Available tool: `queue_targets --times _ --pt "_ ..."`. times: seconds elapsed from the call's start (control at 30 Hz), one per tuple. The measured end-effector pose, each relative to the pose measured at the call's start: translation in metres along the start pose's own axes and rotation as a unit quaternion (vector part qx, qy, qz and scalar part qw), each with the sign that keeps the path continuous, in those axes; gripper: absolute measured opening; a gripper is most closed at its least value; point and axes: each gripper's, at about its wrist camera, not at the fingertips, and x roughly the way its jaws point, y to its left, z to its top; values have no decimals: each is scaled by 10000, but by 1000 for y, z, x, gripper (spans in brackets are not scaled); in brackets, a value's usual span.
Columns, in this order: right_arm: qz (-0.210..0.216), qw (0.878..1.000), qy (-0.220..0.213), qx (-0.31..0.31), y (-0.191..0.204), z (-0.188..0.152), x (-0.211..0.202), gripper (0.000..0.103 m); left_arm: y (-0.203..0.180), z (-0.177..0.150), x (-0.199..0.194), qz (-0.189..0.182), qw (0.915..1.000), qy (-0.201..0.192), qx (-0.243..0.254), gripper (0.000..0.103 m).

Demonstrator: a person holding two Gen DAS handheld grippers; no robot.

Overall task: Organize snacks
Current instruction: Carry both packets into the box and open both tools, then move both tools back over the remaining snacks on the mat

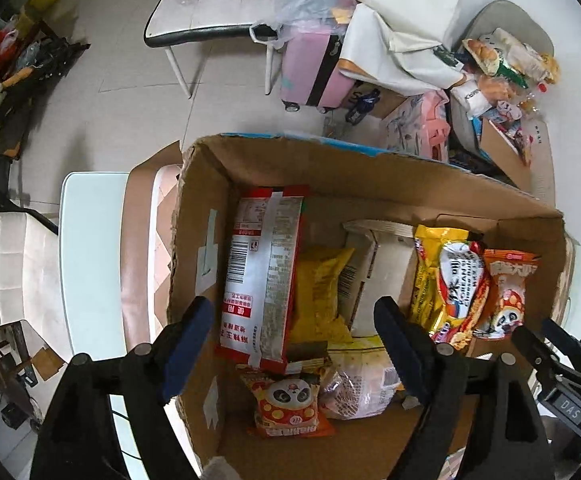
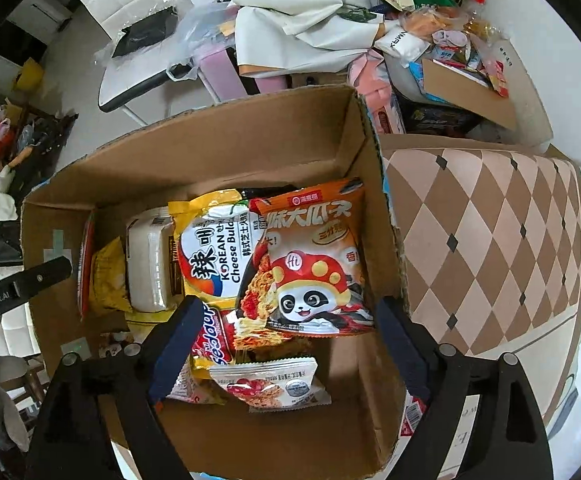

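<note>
The box (image 2: 226,152) was plain brown cardboard, matt and rough along its torn edges. The noodle packets (image 2: 314,264) inside were glossy printed plastic film, crinkled and catching the light. The gripper fingers (image 1: 188,344) looked like matt black and dark blue plastic.

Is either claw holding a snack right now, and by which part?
Nothing is held. The left claw and right claw are both open above the cardboard box, touching no packet.

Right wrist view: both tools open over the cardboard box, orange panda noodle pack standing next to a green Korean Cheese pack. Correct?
Not quite: the Korean Cheese pack is yellow, not green, as the right wrist view shows. The rest holds: the orange panda noodle pack stands beside it in the cardboard box, with the right tool and left tool open.
</note>
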Motion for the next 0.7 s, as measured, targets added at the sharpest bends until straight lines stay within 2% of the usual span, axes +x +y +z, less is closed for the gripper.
queue_targets --times 0.13,0.3,0.53,0.7 --pt "-64 9998 -131 -125 5 -7 -10 90 -6 -11 -12 60 9998 -156 65 82" --pt "-176 9991 -341 -183 4 -26 -22 90 -8 -39 -30 -117 9980 -627 -28 82" --pt "-123 9990 -406 -109 -4 -67 -27 90 -17 -87 -45 94 9932 -1148 181 82" --pt "-317 9969 -693 -184 -5 -96 -37 90 -19 -124 -61 224 9869 -1582 237 82"
